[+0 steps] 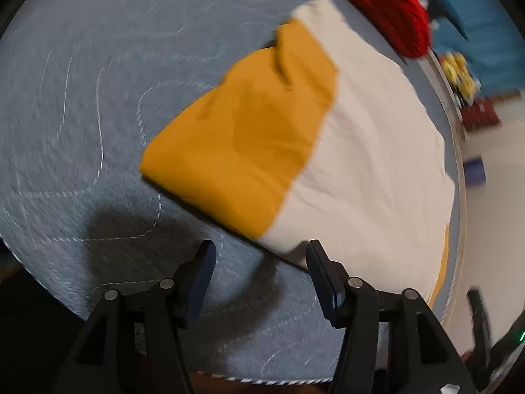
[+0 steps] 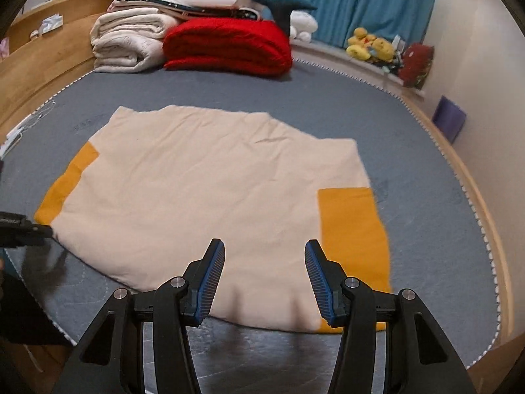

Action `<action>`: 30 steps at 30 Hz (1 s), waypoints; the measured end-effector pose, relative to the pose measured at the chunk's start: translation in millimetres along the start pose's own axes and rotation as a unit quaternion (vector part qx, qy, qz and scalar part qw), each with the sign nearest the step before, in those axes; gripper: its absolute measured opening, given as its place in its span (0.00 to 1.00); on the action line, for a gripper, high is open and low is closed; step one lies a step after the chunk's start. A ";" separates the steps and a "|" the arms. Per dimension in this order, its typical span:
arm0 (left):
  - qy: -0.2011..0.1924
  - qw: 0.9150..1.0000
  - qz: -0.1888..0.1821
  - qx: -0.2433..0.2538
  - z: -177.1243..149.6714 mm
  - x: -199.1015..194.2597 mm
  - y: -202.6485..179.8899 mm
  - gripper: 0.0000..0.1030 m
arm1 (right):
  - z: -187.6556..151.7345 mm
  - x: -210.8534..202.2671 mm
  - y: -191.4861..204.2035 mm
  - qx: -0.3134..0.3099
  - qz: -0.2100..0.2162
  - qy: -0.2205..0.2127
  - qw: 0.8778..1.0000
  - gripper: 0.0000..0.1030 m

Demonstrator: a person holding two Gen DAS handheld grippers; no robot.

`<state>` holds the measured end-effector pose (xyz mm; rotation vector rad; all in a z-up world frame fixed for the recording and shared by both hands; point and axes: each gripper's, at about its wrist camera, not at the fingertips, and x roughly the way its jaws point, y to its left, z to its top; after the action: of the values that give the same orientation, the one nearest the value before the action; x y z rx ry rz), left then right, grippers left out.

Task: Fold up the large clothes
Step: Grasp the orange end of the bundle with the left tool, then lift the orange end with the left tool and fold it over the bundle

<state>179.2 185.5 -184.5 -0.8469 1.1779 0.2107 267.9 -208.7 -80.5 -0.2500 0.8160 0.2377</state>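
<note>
A large cream garment with mustard-yellow sleeves lies flat on the grey bed cover. One yellow sleeve is folded onto its right side, another shows at its left edge. My right gripper is open and empty, hovering over the garment's near hem. In the blurred left wrist view the cream body and a folded-in yellow sleeve lie ahead. My left gripper is open and empty just short of the garment's near corner; it also shows in the right wrist view.
Folded blankets, cream and red, are stacked at the bed's far side with more bedding on top. A wooden bed frame curves round the left. Plush toys sit on a ledge below blue curtains. A purple box stands by the right wall.
</note>
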 end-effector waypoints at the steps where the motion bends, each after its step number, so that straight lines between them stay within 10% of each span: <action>1: 0.001 1.000 -0.008 -0.019 1.4 4.2 4.4 0.52 | 0.0 0.4 0.7 0.002 0.004 0.003 1.000 0.51; 18: -0.095 0.990 -0.069 -0.079 34.6 26.2 -0.2 0.53 | -6.9 11.6 2.8 0.009 0.052 0.041 0.998 0.51; 24: -0.110 0.987 -0.087 -0.074 40.1 23.0 -4.3 0.16 | -6.7 16.8 4.5 0.022 0.065 0.051 0.996 0.51; 30: -0.129 0.988 -0.079 0.001 53.5 -22.9 -41.8 0.10 | 1.4 23.2 14.8 0.043 0.081 0.054 0.994 0.48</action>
<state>232.1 199.5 -138.2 -0.8787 0.8648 0.1825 279.7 -191.7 -98.7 -0.1161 0.9525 0.3425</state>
